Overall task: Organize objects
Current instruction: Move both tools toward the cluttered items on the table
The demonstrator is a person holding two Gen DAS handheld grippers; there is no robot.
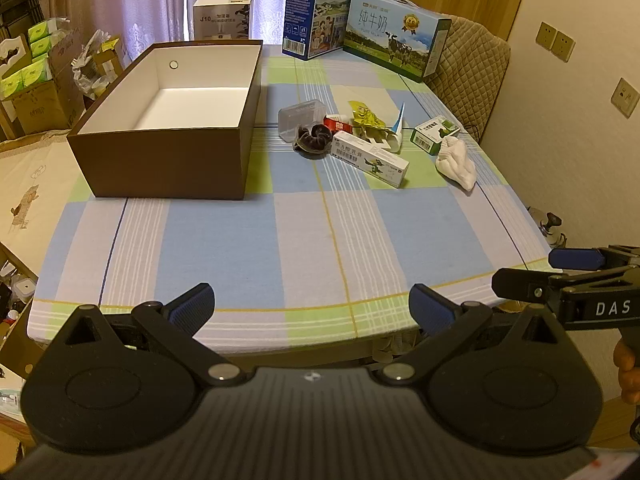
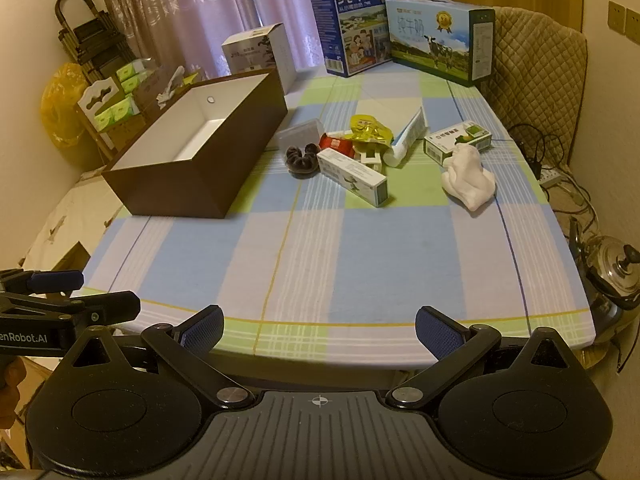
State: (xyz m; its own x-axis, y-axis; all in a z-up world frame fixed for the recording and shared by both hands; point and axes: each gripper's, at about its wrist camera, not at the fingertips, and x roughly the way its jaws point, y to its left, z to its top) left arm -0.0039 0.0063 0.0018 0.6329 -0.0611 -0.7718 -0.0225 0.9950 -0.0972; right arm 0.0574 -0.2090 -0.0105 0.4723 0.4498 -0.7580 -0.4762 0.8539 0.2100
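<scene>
An open brown box (image 1: 168, 160) (image 2: 192, 184) with a white inside stands at the table's far left and looks empty. Right of it lies a cluster of small items: a clear plastic case (image 1: 300, 118), a dark scrunchie (image 1: 314, 138) (image 2: 301, 160), a long white medicine carton (image 1: 370, 159) (image 2: 352, 176), a yellow packet (image 2: 370, 132), a white tube (image 2: 408, 136), a green-white carton (image 1: 436, 134) (image 2: 458, 142) and a white crumpled cloth (image 1: 458, 164) (image 2: 468, 178). My left gripper (image 1: 312, 310) and right gripper (image 2: 320, 330) are both open and empty at the table's near edge, far from the items.
Two milk cartons (image 1: 320, 12) (image 1: 396, 36) and a humidifier box (image 1: 222, 18) stand at the table's far edge. A padded chair (image 2: 536, 64) is at the far right. A steel kettle (image 2: 612, 276) sits by the table's right side. Boxes clutter the left (image 1: 32, 88).
</scene>
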